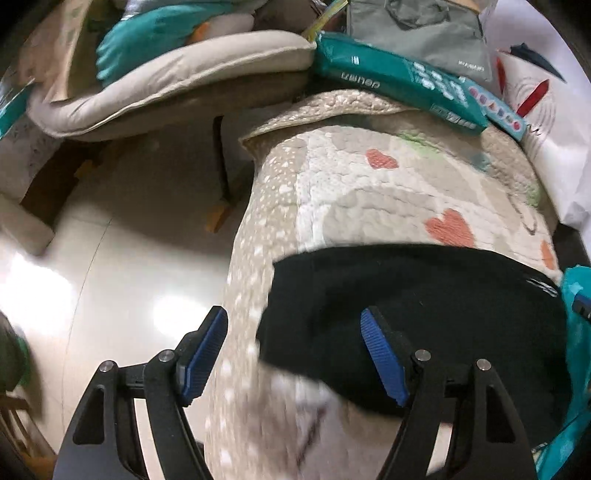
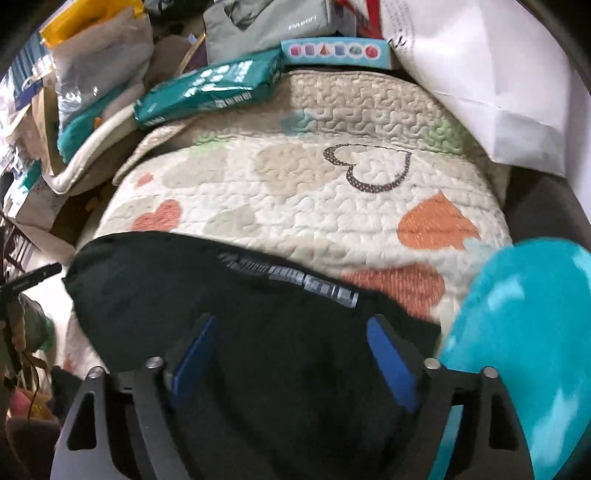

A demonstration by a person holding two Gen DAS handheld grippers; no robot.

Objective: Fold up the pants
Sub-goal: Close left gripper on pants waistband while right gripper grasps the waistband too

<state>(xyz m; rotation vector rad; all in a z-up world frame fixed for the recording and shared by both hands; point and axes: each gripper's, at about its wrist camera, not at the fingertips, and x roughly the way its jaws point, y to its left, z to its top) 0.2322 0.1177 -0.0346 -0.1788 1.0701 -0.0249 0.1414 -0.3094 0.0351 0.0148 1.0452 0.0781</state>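
Note:
The black pants (image 1: 424, 306) lie bunched on a quilted heart-print cover (image 1: 369, 192), at its near end. My left gripper (image 1: 295, 325) is open and empty, above the pants' left edge and the cover's side. In the right wrist view the pants (image 2: 221, 295) show a grey printed band. My right gripper (image 2: 291, 332) is open over the pants' middle, its blue pads (image 2: 388, 354) spread apart, holding nothing I can see.
A teal package (image 1: 399, 81) (image 2: 210, 88), a toy box (image 2: 332, 51) and a grey bag (image 2: 266, 22) sit at the cover's far end. A white sheet (image 2: 480, 66) lies far right. A teal object (image 2: 524, 332) is near right. Shiny floor (image 1: 110, 277) and a cushion (image 1: 177, 77) are left.

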